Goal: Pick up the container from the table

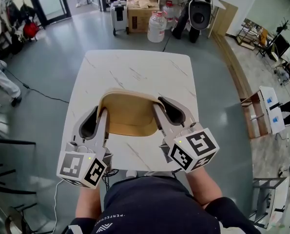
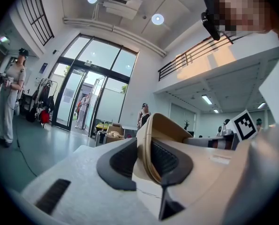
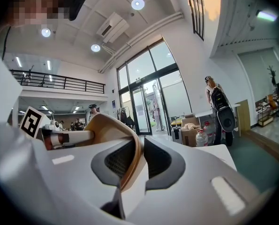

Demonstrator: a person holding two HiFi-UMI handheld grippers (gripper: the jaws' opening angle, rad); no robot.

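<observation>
You're standing at the near edge of the white marble table, grey floor all round it, w/ a cardboard box and water jugs well beyond its far end. The tan container, a curved thin-walled tub, sits over the near half of the table, right in front of you, open side up. You've got it from both sides: left gripper is on its left wall, right gripper on its right wall, both pointing level away from you. In the left gripper view the jaws are nearly together, only the thin tan wall sandwiched between the black pads, one pad inside the tub, one outside. Same in the right gripper view: jaws pinched on the rim, pads tight against it either side. Whether the base is resting on the marble or just off it, can't say for sure from the head view – prob very close either way
</observation>
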